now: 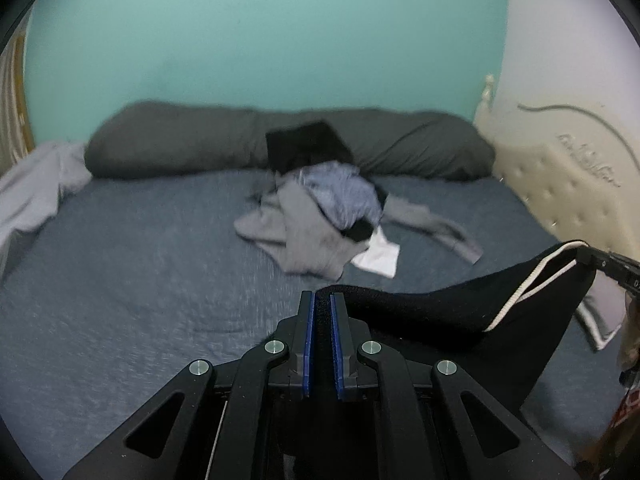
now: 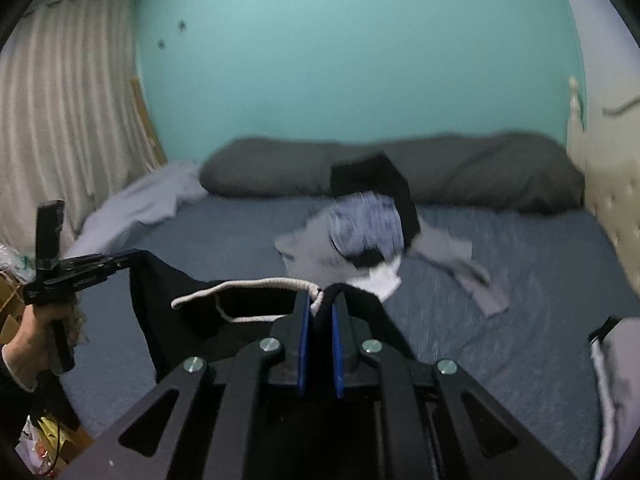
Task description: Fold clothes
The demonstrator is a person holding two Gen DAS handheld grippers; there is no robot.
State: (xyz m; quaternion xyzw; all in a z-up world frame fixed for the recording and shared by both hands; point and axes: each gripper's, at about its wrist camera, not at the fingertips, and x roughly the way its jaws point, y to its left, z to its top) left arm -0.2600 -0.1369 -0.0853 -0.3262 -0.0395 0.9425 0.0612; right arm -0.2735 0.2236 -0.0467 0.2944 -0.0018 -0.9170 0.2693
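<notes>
A teal wall (image 1: 260, 40) is backing a bed (image 1: 120, 260) covered in a blue-grey spread, with a long dark pillow (image 1: 172, 140) lying against the wall and a pale curtain (image 2: 68, 120) hanging to one side. Just in front of the pillow a heap of clothes (image 1: 320, 216) is waiting: grey, striped blue, black and white pieces tangled together. Nearer than the heap, well away from the pillow, a black garment (image 1: 440, 312) with a white drawstring (image 2: 256, 284) is hanging stretched between the two tools. The left gripper (image 1: 323, 300) is pinching one end of its top edge, jaws nearly closed on the cloth; the right gripper (image 2: 323, 300) is clamping the other end, with the cord caught beside the fabric. A hand (image 2: 28, 344) is showing on the left tool's handle. The cloth is sagging in a deep curve between the two grips, so it looks soft, light and limp, with no stiffness of its own. It will likely drape and crease wherever it touches down, and the loose cord may snag. Holding it by the thicker banded edge, as now, seems the surest grip; thin single layers could slip from the pads.
</notes>
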